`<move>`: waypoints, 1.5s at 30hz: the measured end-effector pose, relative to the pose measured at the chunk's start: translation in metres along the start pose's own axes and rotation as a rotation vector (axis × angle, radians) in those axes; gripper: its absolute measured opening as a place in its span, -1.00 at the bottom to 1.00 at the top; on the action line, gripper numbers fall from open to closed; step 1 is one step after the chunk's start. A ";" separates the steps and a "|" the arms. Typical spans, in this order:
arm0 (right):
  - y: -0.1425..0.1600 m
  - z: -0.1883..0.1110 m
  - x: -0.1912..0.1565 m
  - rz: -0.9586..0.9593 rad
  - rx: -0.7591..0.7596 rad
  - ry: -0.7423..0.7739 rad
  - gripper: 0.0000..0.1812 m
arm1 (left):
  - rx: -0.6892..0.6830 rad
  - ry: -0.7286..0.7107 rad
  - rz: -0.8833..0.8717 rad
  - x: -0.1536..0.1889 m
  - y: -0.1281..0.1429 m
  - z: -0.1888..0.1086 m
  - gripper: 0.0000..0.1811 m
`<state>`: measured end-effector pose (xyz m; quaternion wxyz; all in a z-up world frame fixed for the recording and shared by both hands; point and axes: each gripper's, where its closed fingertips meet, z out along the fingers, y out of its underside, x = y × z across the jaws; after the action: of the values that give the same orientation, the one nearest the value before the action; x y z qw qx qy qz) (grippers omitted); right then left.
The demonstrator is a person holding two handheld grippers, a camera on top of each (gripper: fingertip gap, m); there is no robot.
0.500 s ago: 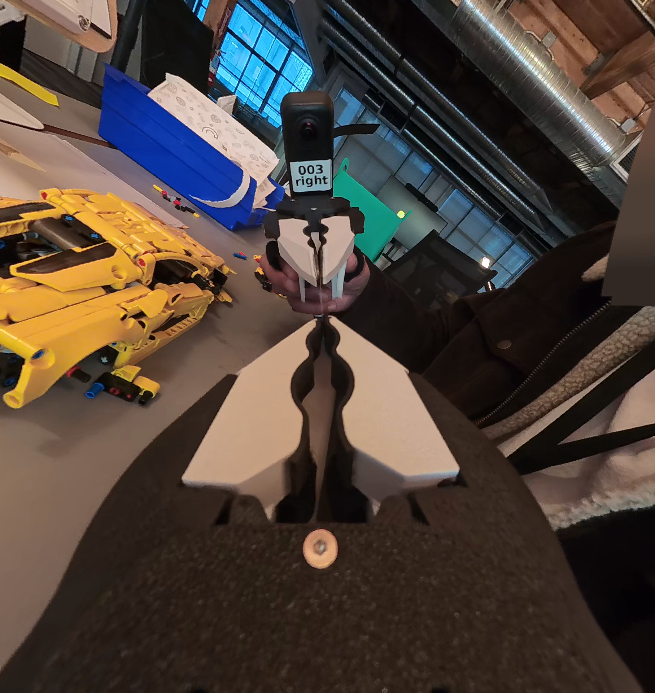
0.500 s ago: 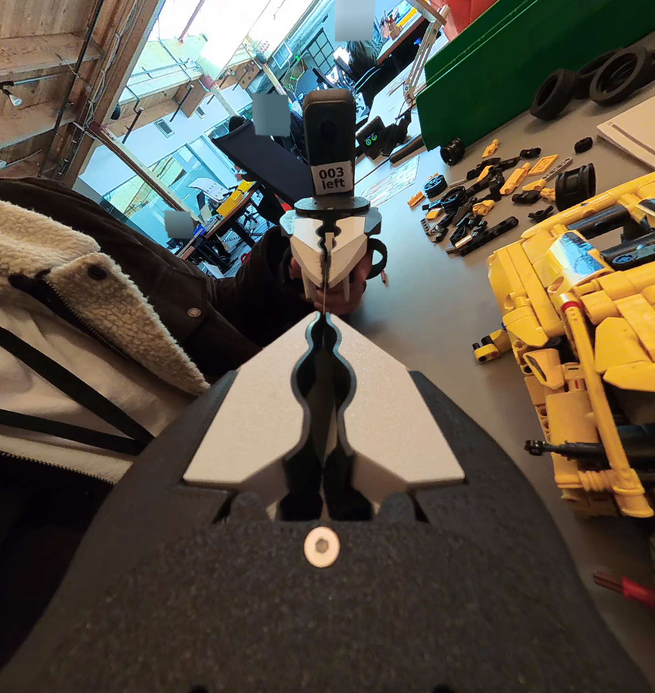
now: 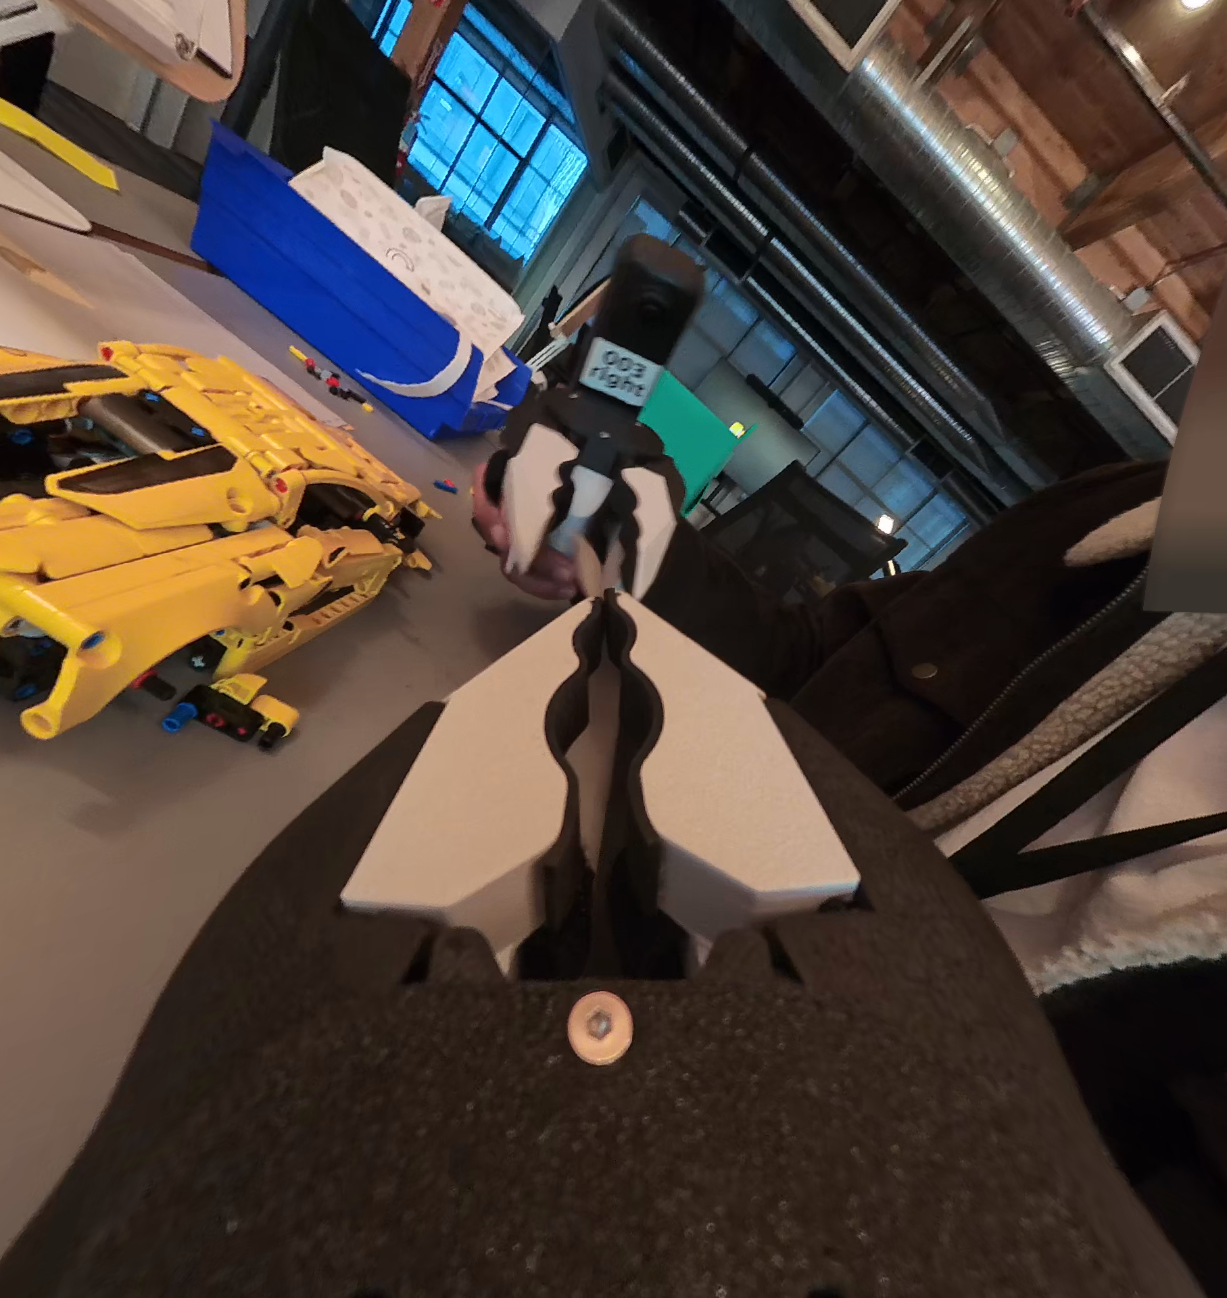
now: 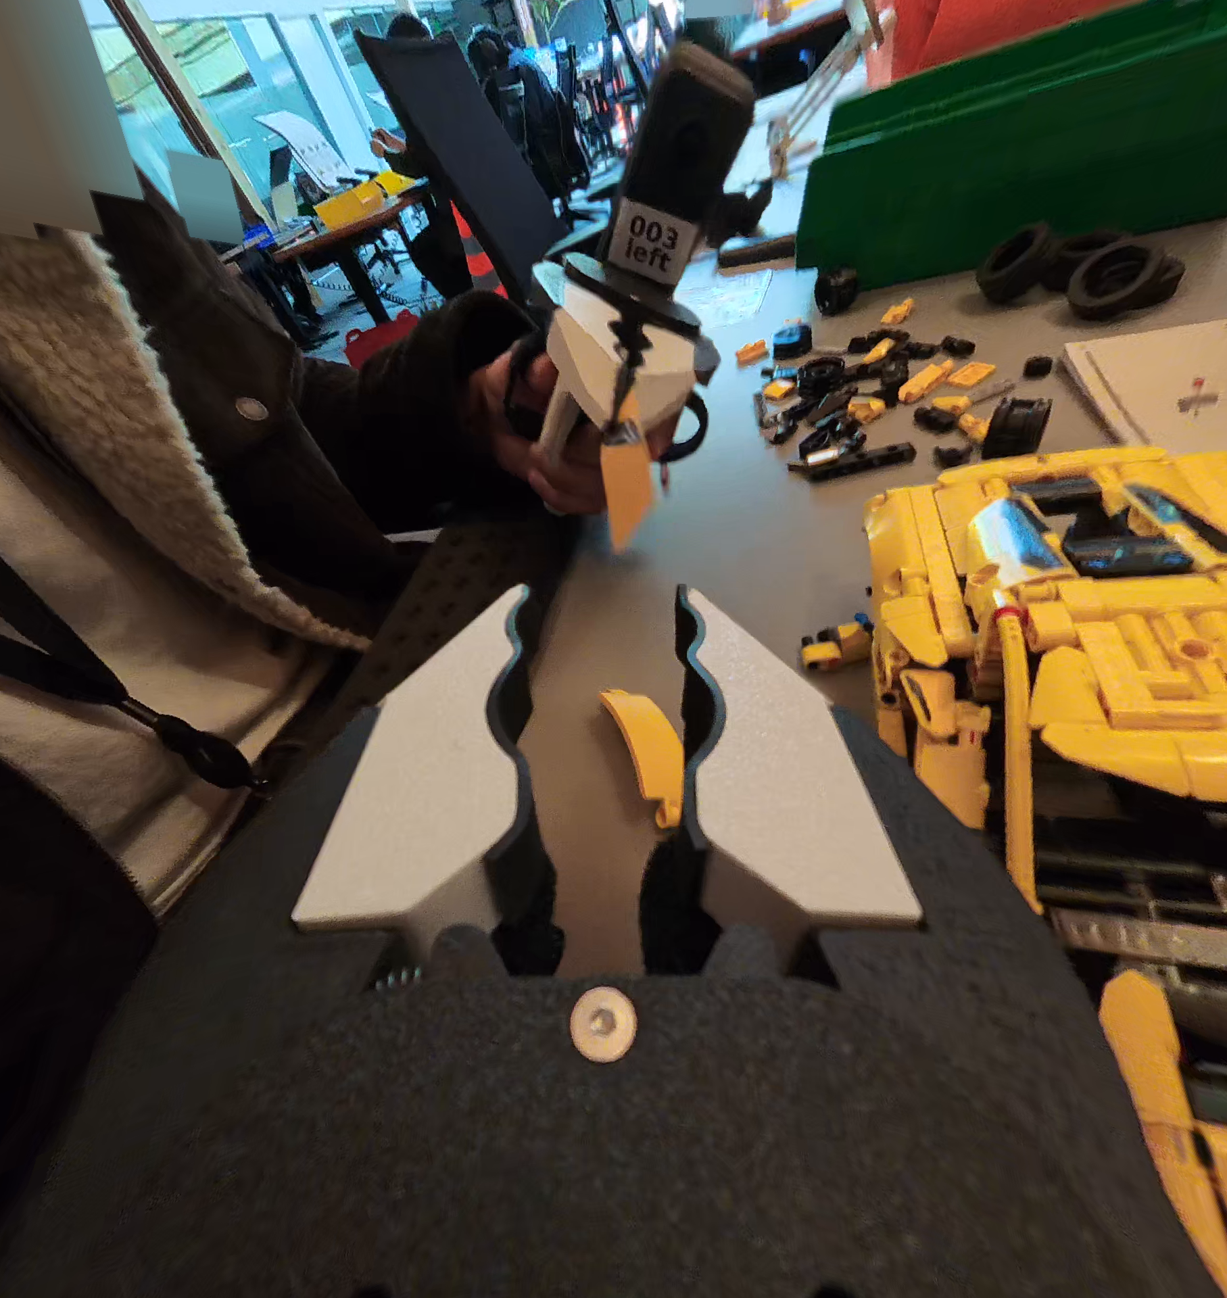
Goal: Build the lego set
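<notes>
Here, my right gripper point(image 4: 603, 709) jaws apart over bare table point(image 4: 737, 562), curved yellow piece point(image 4: 649, 755) against one finger, my left gripper point(image 4: 621, 421) clamped on a yellow panel point(image 4: 626, 492), yellow car point(image 4: 1088, 667) beside.

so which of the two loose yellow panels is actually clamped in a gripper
The flat yellow panel hanging from the shut left gripper. The curved yellow panel sits unclamped between the open right gripper's fingers.

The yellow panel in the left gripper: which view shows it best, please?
The right wrist view: the yellow panel hangs in plain sight from the shut left gripper. The left wrist view hides it behind that gripper's own fingers.
</notes>
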<state>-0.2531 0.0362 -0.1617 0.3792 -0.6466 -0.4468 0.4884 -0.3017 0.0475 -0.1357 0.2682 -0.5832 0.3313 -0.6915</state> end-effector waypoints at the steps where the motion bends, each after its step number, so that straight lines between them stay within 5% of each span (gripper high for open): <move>1: 0.005 -0.001 0.003 0.020 -0.032 0.002 -0.56 | 0.004 0.008 0.004 0.002 -0.001 0.000 -1.00; 6: 0.052 0.003 0.012 -0.136 -0.284 0.080 -0.43 | 0.006 0.058 0.026 0.013 0.000 0.000 -1.00; 12: 0.088 0.009 0.022 -0.105 -0.480 0.046 -0.48 | 0.026 0.090 -0.024 0.013 -0.003 -0.002 -1.00; 19: 0.091 0.008 0.002 -0.034 -0.489 -0.069 -0.68 | 0.013 0.095 -0.027 0.013 -0.001 -0.001 -1.00; 34: 0.097 0.008 0.003 0.006 -0.534 0.007 -0.92 | 0.018 0.095 -0.046 0.011 -0.002 -0.002 -1.00; 45: 0.081 -0.005 0.052 -0.755 -0.682 0.483 -0.93 | 0.039 -0.014 -0.251 -0.027 -0.001 -0.007 -1.00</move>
<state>-0.2252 0.0602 -0.2506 0.3889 -0.6213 -0.6800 -0.0152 -0.3034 0.0691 -0.1525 0.1931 -0.6196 0.2401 -0.7219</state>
